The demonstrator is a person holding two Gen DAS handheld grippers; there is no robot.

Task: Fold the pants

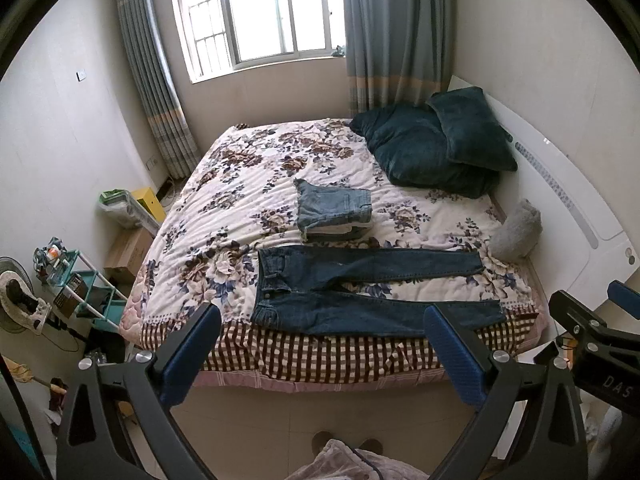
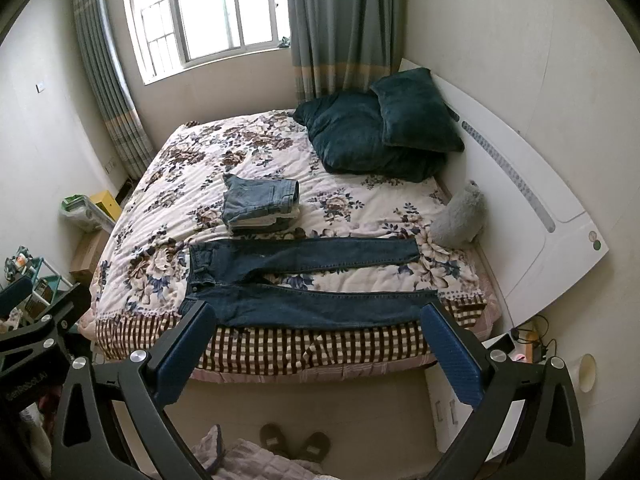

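Note:
Dark blue jeans lie spread flat along the near edge of the bed, waistband to the left, two legs reaching right; they also show in the right wrist view. My left gripper is open and empty, held above the floor in front of the bed, short of the jeans. My right gripper is open and empty, likewise in front of the bed edge. The right gripper also shows at the right edge of the left wrist view.
A stack of folded clothes topped by light denim sits mid-bed behind the jeans. Dark teal pillows and a grey plush toy lie at the right by the white headboard. A shelf cart and boxes stand left. Slippers on the floor.

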